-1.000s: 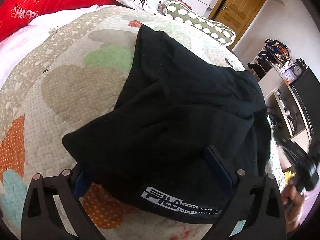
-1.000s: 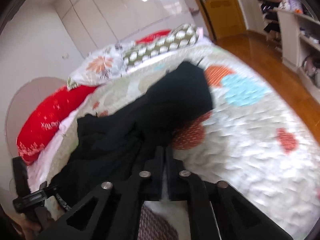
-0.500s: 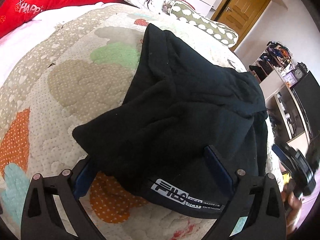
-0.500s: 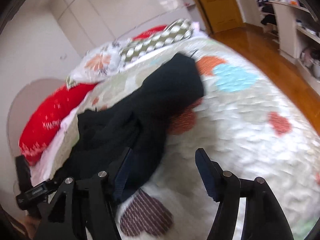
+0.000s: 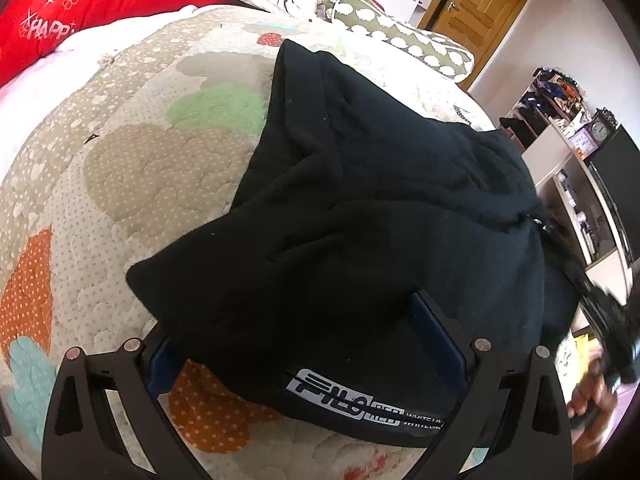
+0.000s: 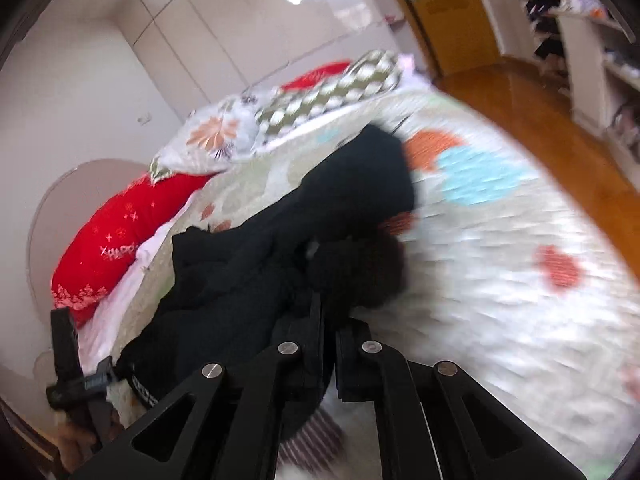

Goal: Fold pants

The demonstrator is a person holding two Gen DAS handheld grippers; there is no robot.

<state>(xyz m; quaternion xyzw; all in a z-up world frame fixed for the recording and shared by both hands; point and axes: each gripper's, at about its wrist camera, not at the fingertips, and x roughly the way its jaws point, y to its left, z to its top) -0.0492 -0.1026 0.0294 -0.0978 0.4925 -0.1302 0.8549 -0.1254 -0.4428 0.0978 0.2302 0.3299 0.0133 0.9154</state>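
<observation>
Black pants (image 5: 360,208) lie bunched on the quilted bed, with a white logo label (image 5: 360,400) near the front edge. My left gripper (image 5: 296,336) is open, its jaws wide on either side of the pants' near edge, not clamping it. My right gripper (image 6: 330,312) is shut on a fold of the pants (image 6: 320,240) at their near side in the blurred right wrist view. The right gripper also shows at the right edge of the left wrist view (image 5: 608,320).
The patterned quilt (image 5: 120,168) covers the bed. A red pillow (image 5: 80,12) and patterned pillows (image 5: 400,36) lie at the head. Shelves (image 5: 576,184) and a wooden door (image 5: 484,4) stand to the right. Wood floor (image 6: 540,120) lies beyond the bed.
My right gripper opened half a second ago and has now shut on a fold of the pants. The left gripper stayed open and the view shifted slightly.
</observation>
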